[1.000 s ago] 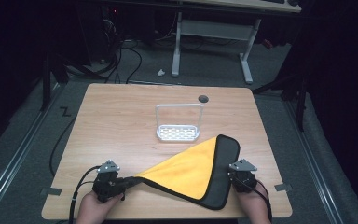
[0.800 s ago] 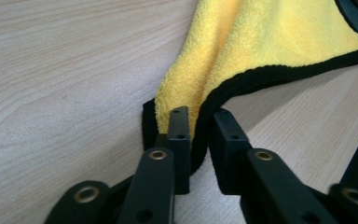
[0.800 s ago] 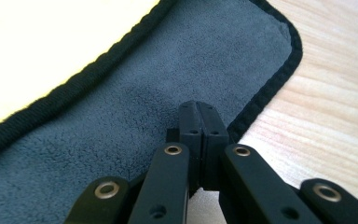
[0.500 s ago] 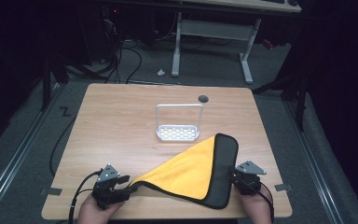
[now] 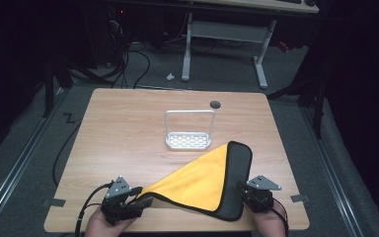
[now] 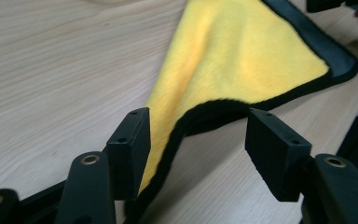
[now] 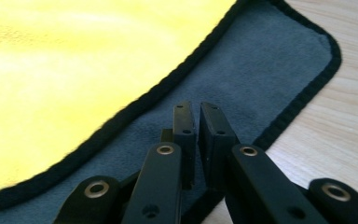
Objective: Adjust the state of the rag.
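Note:
A yellow cloth [image 5: 197, 182] with a black border and a dark grey underside lies folded on the near half of the wooden table [image 5: 128, 128]. My left gripper [image 5: 145, 201] is at the cloth's near left corner. In the left gripper view its jaws [image 6: 198, 126] have just been opening and stand wide, with the cloth's bordered edge [image 6: 214, 105] loose between them, beside the left pad. My right gripper [image 5: 242, 190] sits at the cloth's grey right flap [image 7: 261, 79]. Its jaws [image 7: 196, 109] have just been opening to a narrow slit, and no cloth is pinched between the pads.
A small white perforated tray with a wire hoop handle [image 5: 188, 133] stands at mid-table, just beyond the cloth's far tip. A round cable hole [image 5: 215, 104] sits near the far edge. Beyond the table are desk legs [image 5: 224, 34] and floor cables.
The left jaws have opened and let go of the cloth's near left corner, which now lies loose. The right gripper has drawn slightly back toward the near right edge, its jaws parted a little.

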{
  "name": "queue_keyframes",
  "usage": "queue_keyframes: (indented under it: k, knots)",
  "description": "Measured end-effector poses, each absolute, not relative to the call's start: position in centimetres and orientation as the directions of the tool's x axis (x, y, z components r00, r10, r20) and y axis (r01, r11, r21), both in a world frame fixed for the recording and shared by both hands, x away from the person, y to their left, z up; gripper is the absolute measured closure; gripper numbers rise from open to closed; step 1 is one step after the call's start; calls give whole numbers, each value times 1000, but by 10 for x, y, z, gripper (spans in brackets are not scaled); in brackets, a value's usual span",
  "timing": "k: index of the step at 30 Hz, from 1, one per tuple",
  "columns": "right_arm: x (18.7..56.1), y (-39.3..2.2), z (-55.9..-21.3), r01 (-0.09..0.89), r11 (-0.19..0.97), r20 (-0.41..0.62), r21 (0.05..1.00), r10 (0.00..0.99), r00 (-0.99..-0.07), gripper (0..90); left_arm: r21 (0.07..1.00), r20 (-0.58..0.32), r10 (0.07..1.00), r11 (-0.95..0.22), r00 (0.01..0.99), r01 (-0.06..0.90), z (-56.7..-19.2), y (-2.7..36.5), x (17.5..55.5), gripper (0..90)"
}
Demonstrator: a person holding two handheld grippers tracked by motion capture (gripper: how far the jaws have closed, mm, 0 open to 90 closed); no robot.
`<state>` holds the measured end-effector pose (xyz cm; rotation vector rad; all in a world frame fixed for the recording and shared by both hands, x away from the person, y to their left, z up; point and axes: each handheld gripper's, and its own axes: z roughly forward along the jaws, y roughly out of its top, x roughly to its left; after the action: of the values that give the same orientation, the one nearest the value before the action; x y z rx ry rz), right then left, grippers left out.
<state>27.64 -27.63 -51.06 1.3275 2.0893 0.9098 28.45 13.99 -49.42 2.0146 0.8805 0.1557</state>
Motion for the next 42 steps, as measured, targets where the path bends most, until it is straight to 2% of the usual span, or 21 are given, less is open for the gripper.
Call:
queue_keyframes:
  k: [7, 10, 12, 15, 18, 22, 26, 29, 31, 32, 33, 36, 38, 42]
  knots:
    - [263, -266, -508, 568, 324, -52, 756, 896, -441, 852, 763, -187, 588, -418, 787, 493, -494, 90, 305, 421]
    - [255, -259, -510, 570, 347, -55, 744, 883, -466, 853, 703, -99, 595, -525, 798, 479, -505, 65, 312, 470]
    - [253, -255, -513, 569, 375, -67, 732, 870, -488, 855, 673, -65, 594, -567, 802, 475, -511, 55, 315, 553]
    - [256, -251, -517, 578, 403, -95, 710, 868, -488, 861, 665, -21, 595, -591, 803, 456, -515, 52, 314, 772]
    - [264, -250, -523, 593, 407, -92, 694, 868, -488, 869, 664, 8, 596, -604, 803, 441, -516, 54, 313, 899]
    - [262, -253, -522, 596, 418, -100, 686, 865, -492, 892, 688, -37, 590, -571, 807, 449, -509, 63, 302, 900]
    - [252, -263, -520, 608, 427, -114, 669, 868, -484, 900, 740, -128, 599, -473, 790, 478, -493, 87, 295, 900]
    - [247, -273, -520, 617, 408, -110, 673, 880, -462, 900, 753, -132, 626, -441, 768, 489, -487, 98, 298, 900]
    - [247, -276, -521, 624, 385, -86, 680, 887, -454, 900, 746, -204, 599, -417, 774, 519, -488, 93, 300, 900]
    - [248, -276, -521, 627, 379, -83, 681, 890, -449, 900, 745, -221, 580, -419, 784, 520, -489, 87, 300, 875]
    - [249, -274, -521, 626, 382, -88, 680, 890, -447, 900, 744, -231, 561, -424, 795, 516, -490, 79, 299, 768]
    - [250, -270, -521, 616, 398, -109, 680, 886, -451, 900, 751, -235, 526, -436, 818, 496, -493, 55, 298, 583]
    - [250, -270, -521, 616, 397, -108, 680, 885, -452, 900, 751, -250, 487, -449, 837, 485, -495, 37, 297, 521]
    - [250, -272, -522, 618, 389, -95, 684, 887, -453, 900, 721, -201, 439, -539, 876, 436, -505, 1, 294, 482]
